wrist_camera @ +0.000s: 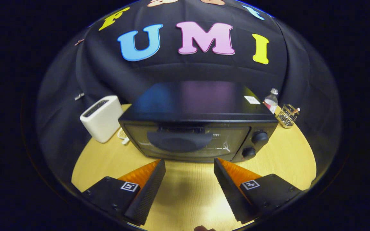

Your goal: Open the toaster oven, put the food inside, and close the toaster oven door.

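Gripper view: tool [189,162] spread wide, holding nothing, squared up just short of the toaster oven [201,128]. Oven sits mid-counter [287,160], glossy black box, glass door shut, dark rounded shape behind the glass. Whether food is inside, cannot tell. Pale wood-grain counter; white slot toaster [102,118] beside it.

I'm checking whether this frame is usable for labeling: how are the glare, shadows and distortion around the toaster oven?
Gripper view: fisheye bends the table edge into a curve; the toaster oven top reflects the wall's colours as soft glare; its glass door is dim, the inside hard to read; a faint shadow lies on the table between the open claw fingers; focus is fairly sharp throughout.
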Tool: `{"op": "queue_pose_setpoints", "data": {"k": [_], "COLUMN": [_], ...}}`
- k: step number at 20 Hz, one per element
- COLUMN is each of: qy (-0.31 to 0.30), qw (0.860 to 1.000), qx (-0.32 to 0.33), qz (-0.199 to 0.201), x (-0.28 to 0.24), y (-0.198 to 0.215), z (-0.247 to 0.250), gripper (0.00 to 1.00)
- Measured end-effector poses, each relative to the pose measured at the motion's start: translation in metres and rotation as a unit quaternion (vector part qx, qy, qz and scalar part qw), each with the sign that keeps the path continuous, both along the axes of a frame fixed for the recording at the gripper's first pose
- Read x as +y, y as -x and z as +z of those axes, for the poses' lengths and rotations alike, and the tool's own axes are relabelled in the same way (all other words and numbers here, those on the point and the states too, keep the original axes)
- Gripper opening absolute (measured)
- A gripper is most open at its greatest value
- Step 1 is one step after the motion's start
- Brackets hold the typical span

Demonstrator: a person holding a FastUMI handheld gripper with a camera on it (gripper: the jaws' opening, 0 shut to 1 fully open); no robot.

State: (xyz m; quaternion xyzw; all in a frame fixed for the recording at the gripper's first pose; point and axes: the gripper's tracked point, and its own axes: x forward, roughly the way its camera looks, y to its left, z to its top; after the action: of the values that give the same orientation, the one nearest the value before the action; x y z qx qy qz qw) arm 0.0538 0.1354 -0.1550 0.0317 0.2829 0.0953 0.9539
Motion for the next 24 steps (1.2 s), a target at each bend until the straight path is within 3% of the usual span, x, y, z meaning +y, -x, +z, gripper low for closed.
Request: {"op": "queue_pose_setpoints", "data": {"k": [3,7,13,16,24], "qy": [-0.03,-0.034,-0.023,-0.037,-0.048], "qw": [0.998,0.99,0.959,0.954,0.964], "qx": [-0.053,-0.121,-0.252,-0.27,-0.252], "qz": [-0.016,-0.066,-0.125,-0.124,-0.069], "x": [-0.013,-0.073,-0.173,-0.194,-0.188], "y": [0.006,0.01,0.023,0.034,0.031], "z": [0.044,0.104,0.198,0.214,0.205], "gripper": [1.0,1.0,0.99,0.99,0.99]}}
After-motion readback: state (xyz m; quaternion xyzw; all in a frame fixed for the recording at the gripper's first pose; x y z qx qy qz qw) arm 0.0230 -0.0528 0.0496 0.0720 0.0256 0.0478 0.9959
